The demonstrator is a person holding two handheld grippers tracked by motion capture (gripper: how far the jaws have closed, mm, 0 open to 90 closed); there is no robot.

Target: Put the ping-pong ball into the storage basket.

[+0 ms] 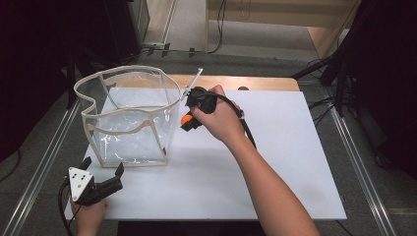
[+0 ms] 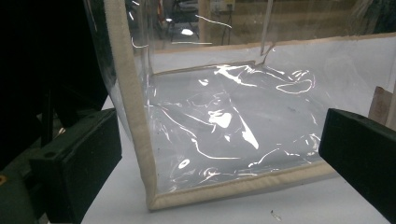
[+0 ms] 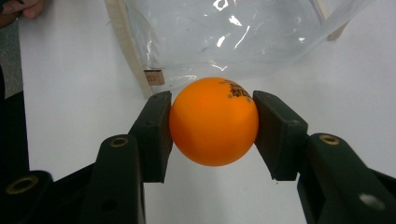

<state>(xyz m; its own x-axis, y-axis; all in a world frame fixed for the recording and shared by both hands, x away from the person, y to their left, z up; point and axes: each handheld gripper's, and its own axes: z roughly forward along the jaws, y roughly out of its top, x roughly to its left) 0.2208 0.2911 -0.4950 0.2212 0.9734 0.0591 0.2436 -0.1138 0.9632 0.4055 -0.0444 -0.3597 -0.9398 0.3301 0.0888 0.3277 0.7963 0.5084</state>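
Note:
A clear plastic bag (image 1: 129, 115) with cream fabric trim stands upright and open at the table's left; its near corner (image 2: 152, 196) faces my left gripper. My right gripper (image 1: 186, 122) is just right of the bag, shut on an orange ball (image 3: 214, 121) with black print, held above the white surface. In the high view the ball (image 1: 186, 119) peeks out under the hand. My left gripper (image 1: 104, 169) rests at the front left corner of the table, open, nothing between its jaws, pointing at the bag's near side.
A white board (image 1: 275, 162) covers the wooden table (image 1: 231, 81). Metal rails (image 1: 361, 167) run along both sides. Cables and dark stands lie on the floor beyond the far edge. A thin rod (image 1: 192, 83) sticks up behind the right hand.

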